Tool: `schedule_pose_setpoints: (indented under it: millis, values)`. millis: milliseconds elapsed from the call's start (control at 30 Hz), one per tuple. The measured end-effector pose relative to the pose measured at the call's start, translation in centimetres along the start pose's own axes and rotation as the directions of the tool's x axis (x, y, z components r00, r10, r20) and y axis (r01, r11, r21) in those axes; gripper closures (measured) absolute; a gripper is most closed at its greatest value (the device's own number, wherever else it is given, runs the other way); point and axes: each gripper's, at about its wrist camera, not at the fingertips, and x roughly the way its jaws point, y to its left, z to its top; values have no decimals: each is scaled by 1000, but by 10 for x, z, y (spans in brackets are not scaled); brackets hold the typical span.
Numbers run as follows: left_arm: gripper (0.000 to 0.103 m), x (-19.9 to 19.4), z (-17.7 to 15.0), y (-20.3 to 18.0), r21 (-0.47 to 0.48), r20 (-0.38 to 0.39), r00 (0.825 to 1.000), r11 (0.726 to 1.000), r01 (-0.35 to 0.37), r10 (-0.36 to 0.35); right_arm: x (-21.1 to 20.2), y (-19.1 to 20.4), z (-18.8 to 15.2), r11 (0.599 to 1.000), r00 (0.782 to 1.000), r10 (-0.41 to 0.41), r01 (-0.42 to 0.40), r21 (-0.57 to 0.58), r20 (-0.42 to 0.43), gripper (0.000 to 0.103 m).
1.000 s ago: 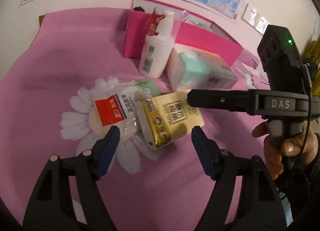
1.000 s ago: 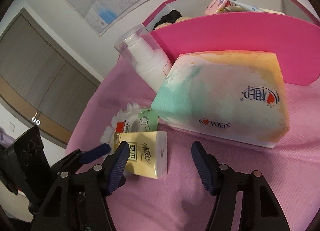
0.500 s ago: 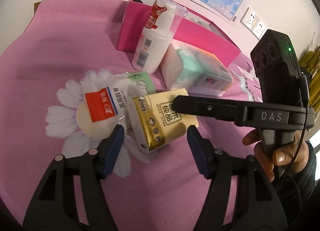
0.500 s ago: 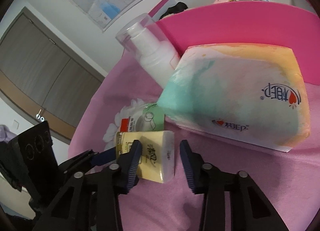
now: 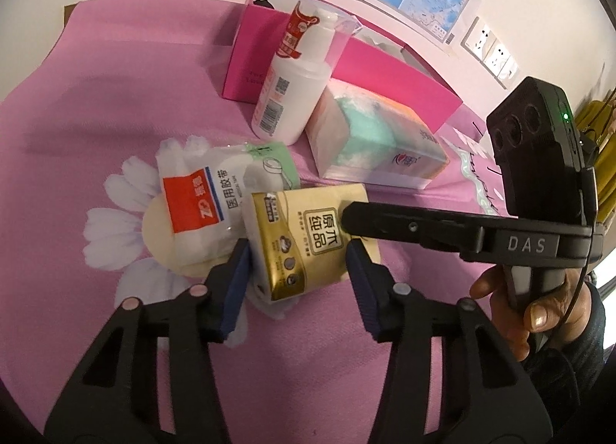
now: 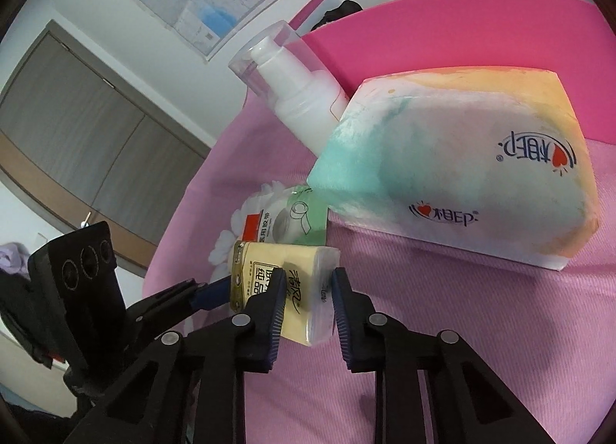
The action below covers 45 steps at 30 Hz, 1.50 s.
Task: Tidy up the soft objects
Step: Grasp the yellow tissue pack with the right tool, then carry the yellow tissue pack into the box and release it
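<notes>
Both grippers on the same item: the small yellow tissue pack [image 5: 308,240], lying on the pink cloth [image 5: 115,97] over the printed daisy. My left gripper [image 5: 298,270] straddles the pack's near end; its jaws have just been closing, the left pad looks to be touching the pack's side and the right pad sits at its other edge, but I can't tell if either is really pressing. My right gripper [image 6: 308,301] comes in from the other side, seen in the left view as a black finger across the pack's top right corner. Its jaws have just been closing too, and in the right view the pack [image 6: 285,282] is between the pads: left pad flat against the printed face, right pad at the clear-wrapped end, so it reads as clamped on the pack. Touching the pack's far-left side is a white bag of medical tape [image 5: 200,205] with a red label. Behind that, the big pastel tissue pack [image 5: 377,151] lies on its side, with a white pump bottle [image 5: 292,97] upright just beside it. Both sit in front of the pink box [image 5: 385,70] by the wall.
</notes>
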Motion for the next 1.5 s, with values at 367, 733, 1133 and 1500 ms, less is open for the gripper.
schedule_pose_setpoints:
  millis: [367, 733, 1133, 1500]
  values:
    - [53, -22, 14, -19, 69, 63, 998, 997, -21, 17, -21, 10, 0, 999, 998, 21, -20, -25, 57, 81]
    - [53, -41, 57, -61, 185, 134, 991, 982, -28, 3, -72, 21, 15, 998, 987, 10, 1, -69, 161, 81]
    - [53, -34, 135, -109, 288, 202, 979, 956, -54, -5, -131, 14, 71, 996, 956, -11, 37, -85, 294, 81]
    - [53, 21, 202, -113, 313, 170, 985, 946, -83, 30, -131, -18, 143, 996, 945, -44, 67, -59, 324, 81]
